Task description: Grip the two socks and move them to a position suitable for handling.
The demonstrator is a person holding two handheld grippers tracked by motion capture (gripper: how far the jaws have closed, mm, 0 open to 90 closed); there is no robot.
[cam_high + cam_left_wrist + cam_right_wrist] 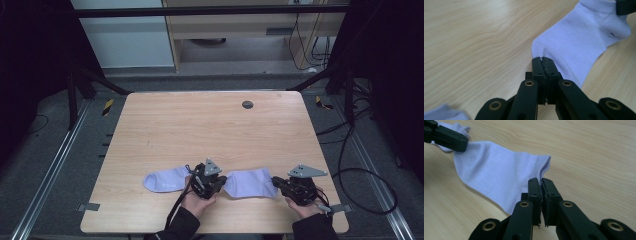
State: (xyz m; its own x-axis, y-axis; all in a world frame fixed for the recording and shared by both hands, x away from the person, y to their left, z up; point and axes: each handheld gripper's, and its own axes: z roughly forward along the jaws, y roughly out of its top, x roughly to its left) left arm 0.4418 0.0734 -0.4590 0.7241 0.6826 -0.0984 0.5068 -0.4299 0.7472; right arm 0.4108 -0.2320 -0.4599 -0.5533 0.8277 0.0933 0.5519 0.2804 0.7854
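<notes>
The wooden table [210, 130] carries two pale lilac socks near its front edge, and the work looks barely begun: the right-hand sock [250, 182] lies between the two grippers, pinched at both ends but, as far as I can judge, not yet carried anywhere or laid on its mate. The other sock [162, 180] lies flat toward the front-left corner, just beside the left gripper and untouched. The left gripper [219, 184] has its jaws pressed together on the toe end of the right-hand sock [579, 42], cloth nipped at the very tips. The right gripper [276, 183] is clamped on the cuff end [499, 172]. What is left is probably the pairing or folding. Nothing blocks the way; a small dark round disc [247, 104] sits by the far edge, well apart.
</notes>
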